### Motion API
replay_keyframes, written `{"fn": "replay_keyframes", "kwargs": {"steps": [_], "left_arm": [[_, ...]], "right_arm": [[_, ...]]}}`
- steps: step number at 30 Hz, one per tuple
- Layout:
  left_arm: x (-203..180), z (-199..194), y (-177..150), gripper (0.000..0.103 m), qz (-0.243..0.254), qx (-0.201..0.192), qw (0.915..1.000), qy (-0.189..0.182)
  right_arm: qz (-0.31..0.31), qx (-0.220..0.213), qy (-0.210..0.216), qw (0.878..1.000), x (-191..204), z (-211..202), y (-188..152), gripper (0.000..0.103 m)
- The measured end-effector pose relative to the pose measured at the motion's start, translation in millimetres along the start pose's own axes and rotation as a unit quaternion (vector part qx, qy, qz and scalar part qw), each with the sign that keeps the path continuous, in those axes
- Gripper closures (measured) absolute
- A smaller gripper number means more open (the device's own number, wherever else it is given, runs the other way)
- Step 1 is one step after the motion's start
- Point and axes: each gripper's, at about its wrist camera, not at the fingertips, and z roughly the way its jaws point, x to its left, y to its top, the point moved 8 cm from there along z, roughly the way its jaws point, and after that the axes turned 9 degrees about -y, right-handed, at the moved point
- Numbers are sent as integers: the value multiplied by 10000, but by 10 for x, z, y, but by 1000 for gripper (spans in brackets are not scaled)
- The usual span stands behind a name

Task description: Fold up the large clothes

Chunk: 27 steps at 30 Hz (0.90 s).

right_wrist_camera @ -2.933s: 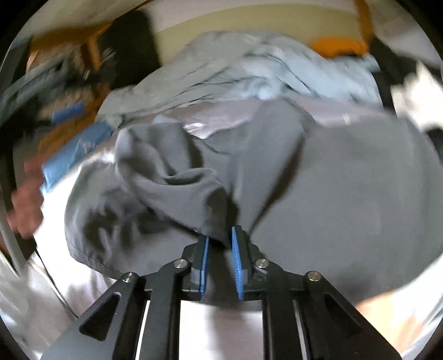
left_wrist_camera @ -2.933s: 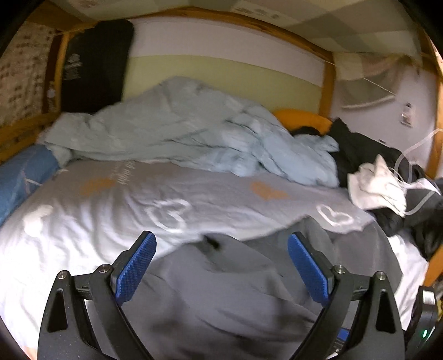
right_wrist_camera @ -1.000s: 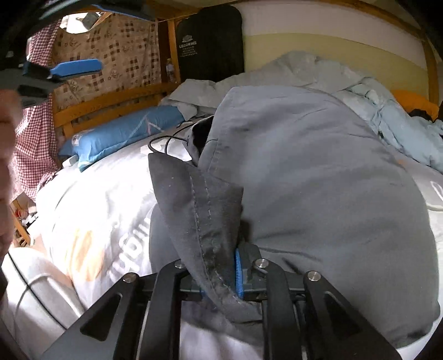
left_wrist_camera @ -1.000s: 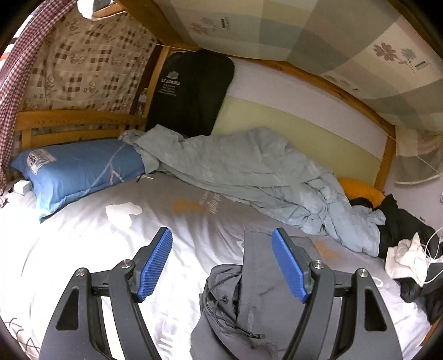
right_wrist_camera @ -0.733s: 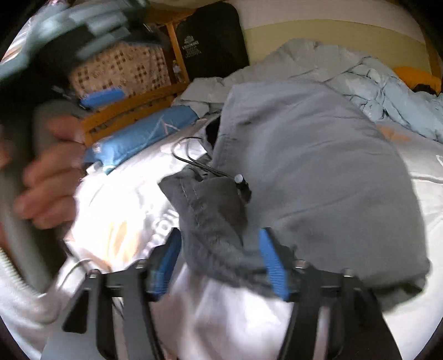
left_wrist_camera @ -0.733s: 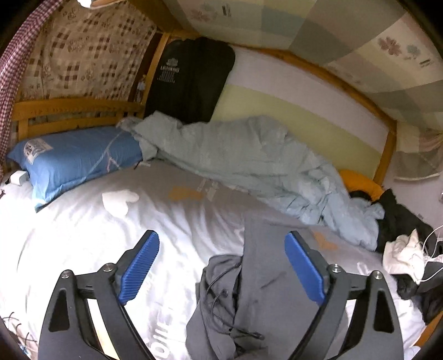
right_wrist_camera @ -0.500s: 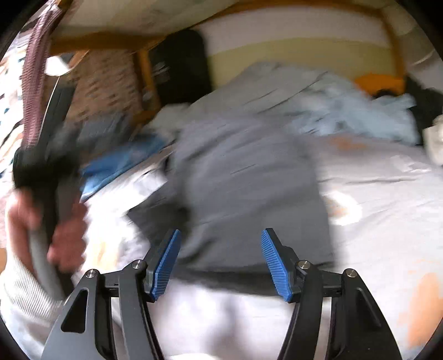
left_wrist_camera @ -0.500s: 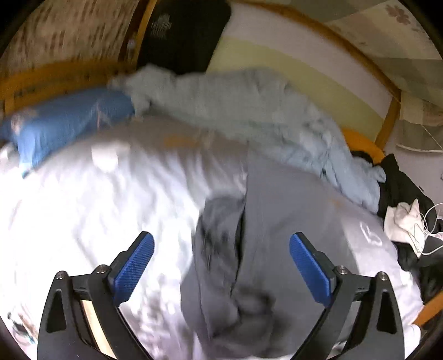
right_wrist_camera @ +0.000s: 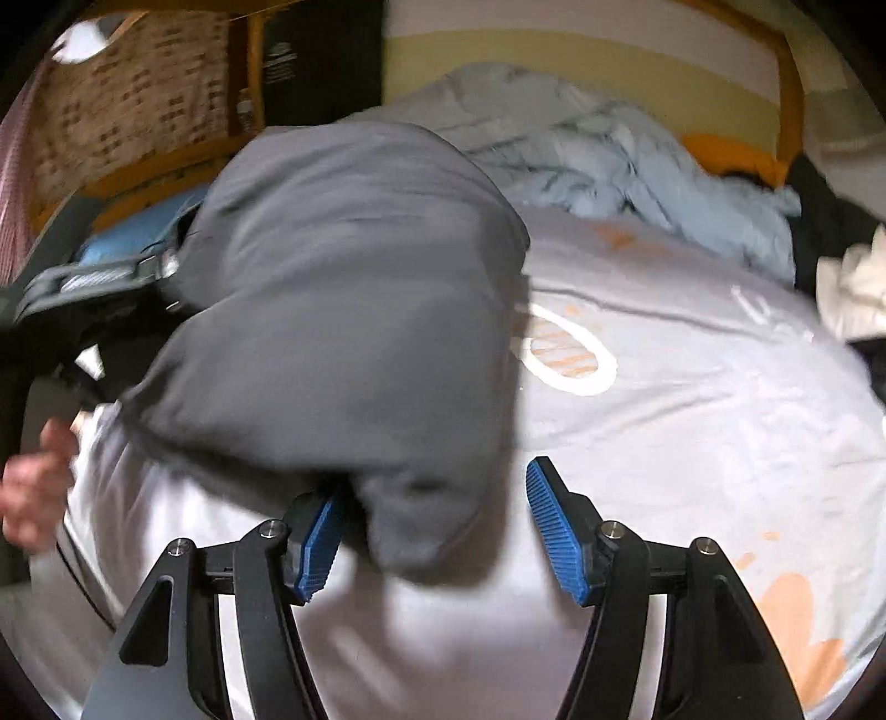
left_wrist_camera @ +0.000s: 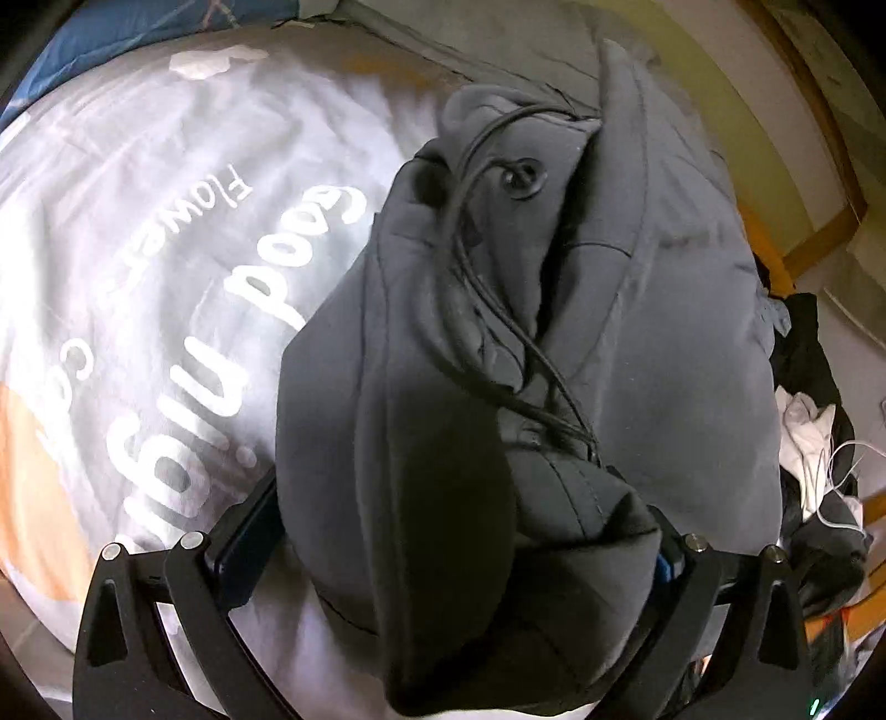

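The grey hooded garment (left_wrist_camera: 653, 310) lay folded into a bundle on the white printed bedsheet (left_wrist_camera: 166, 232), its black drawcord (left_wrist_camera: 476, 166) trailing across the upper layers. The left gripper (left_wrist_camera: 465, 531) straddled the near end of the bundle, its jaws having just opened to full spread, cloth filling the gap; whether the pads (left_wrist_camera: 249, 531) pressed it could not be told. The right gripper (right_wrist_camera: 443, 520) had just parted its fingers, a fold of the garment lying between them against the left pad (right_wrist_camera: 318, 545) only.

grey garment (left_wrist_camera: 637, 310): 1 | grippers: 2 – left gripper (left_wrist_camera: 465, 531), right gripper (right_wrist_camera: 432, 520) | blue pillow (left_wrist_camera: 111, 39): 1
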Motion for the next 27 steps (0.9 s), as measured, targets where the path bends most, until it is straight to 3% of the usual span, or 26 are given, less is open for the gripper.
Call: {"fn": "replay_keyframes", "kwargs": {"steps": [1, 3, 4, 6, 9, 16, 22, 27], "left_arm": [[-15, 5, -16, 0, 64, 2, 10000, -3], [-29, 26, -47, 2, 133, 4, 9999, 10], [-45, 27, -46, 5, 181, -2, 9998, 11], [-125, 43, -32, 25, 383, 46, 9992, 75], [-210, 76, -23, 40, 552, 87, 9981, 250], [-759, 389, 96, 44, 1074, -3, 9922, 627], [-1459, 995, 250, 44, 1217, -9, 9907, 608], [-2046, 1621, 472, 44, 1266, 176, 9915, 254]], "right_arm": [[58, 31, 68, 10000, 21, 80, 35, 42], [154, 174, 234, 9995, 37, 251, 105, 67], [220, 210, 199, 9993, 21, 309, 145, 69], [226, 217, 71, 9995, 8, 355, 221, 79], [-86, 253, -45, 9996, 22, 324, 287, 81], [-672, 275, -154, 9972, -239, 411, 649, 82], [-813, 204, -571, 9948, -835, 708, 1102, 82], [-587, 148, -883, 9943, -1636, 1051, 1506, 82]]}}
